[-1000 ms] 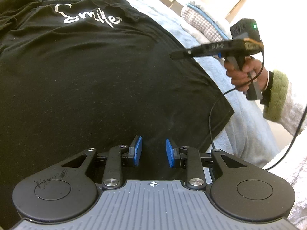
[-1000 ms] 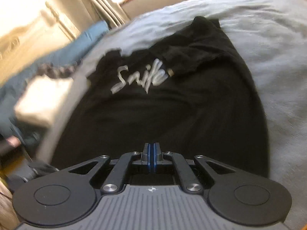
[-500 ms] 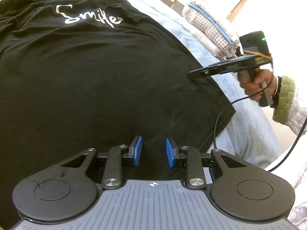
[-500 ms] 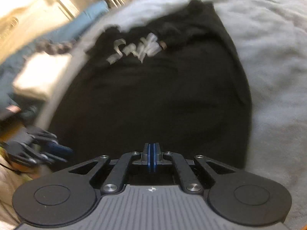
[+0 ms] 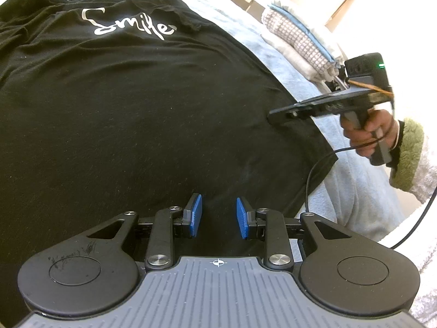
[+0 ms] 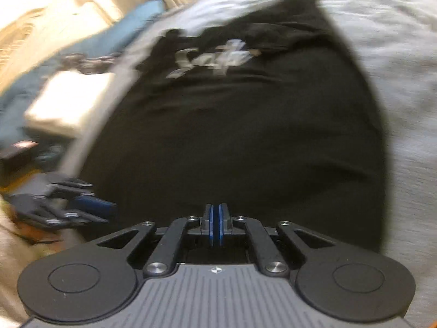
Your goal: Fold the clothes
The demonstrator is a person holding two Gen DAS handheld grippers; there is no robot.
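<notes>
Hovering low over the near hem of the black T-shirt (image 5: 153,125), the left tongs (image 5: 215,218) stand narrowly parted with nothing between the blue pads; only dark cloth shows beneath the gap. The shirt lies spread face up on a pale blue blanket (image 5: 355,191) covering the bed, its white "Smile" print (image 5: 131,24) at the far end.

The right tongs (image 6: 215,228) are pressed together and empty, and their view is smeared with motion. From the left camera they sit over the shirt's right side edge, held by a hand (image 5: 366,131) in a green fleece cuff. Likely trouble: closed pads cannot pinch the edge, so a reach now would only push and rucks the fabric. Its trailing black cable (image 5: 314,164) droops across the shirt's near right corner and could drag that corner or get folded in.

Near, the hem lies flat and reachable. To the right there is a bare strip of blanket beside the shirt, then the bed's drop. Far right, a stack of folded laundry (image 5: 297,35) crowds the upper edge, limiting a sweep there. Far off, the sleeves are bunched near the print, so folding over them uneven is a risk.
</notes>
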